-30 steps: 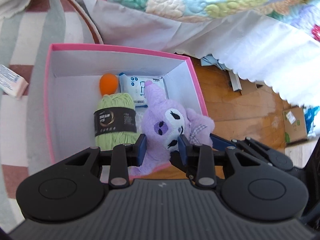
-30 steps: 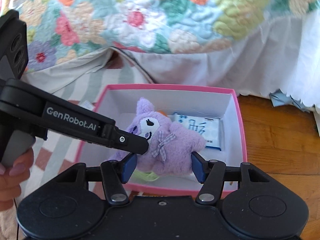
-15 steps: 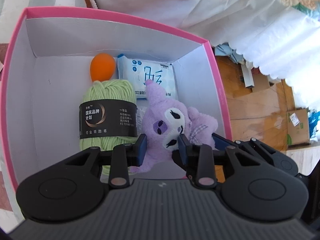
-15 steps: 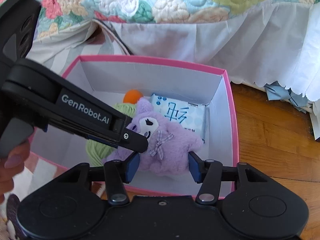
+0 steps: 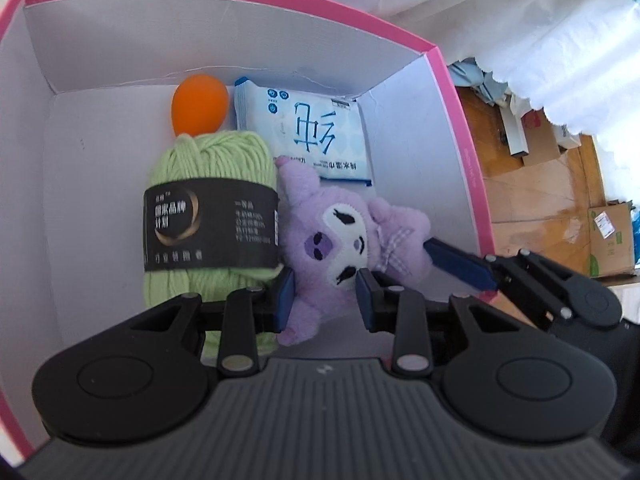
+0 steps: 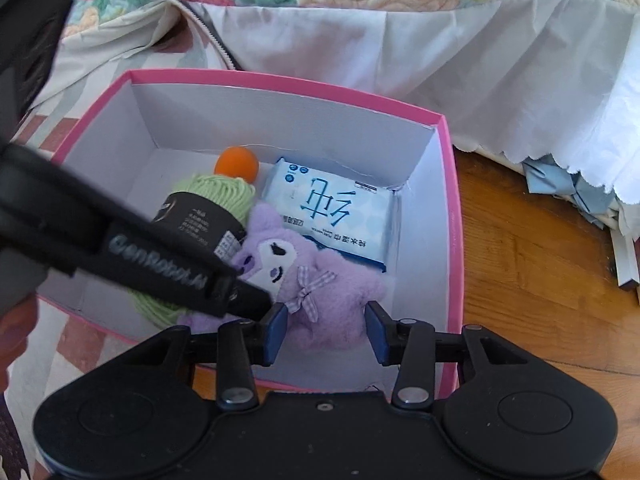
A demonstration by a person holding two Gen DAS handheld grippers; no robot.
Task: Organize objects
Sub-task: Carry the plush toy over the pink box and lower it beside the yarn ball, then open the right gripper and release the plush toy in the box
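Both grippers pinch the purple plush (image 5: 344,236) inside the pink box (image 5: 460,152): left gripper (image 5: 325,298) on its head, right gripper (image 6: 326,330) on its body. Imo lower till it's flat beside the green yarn (image 5: 212,216), then open both jaws together (don't drag it onto the wipes pack (image 6: 336,212)).
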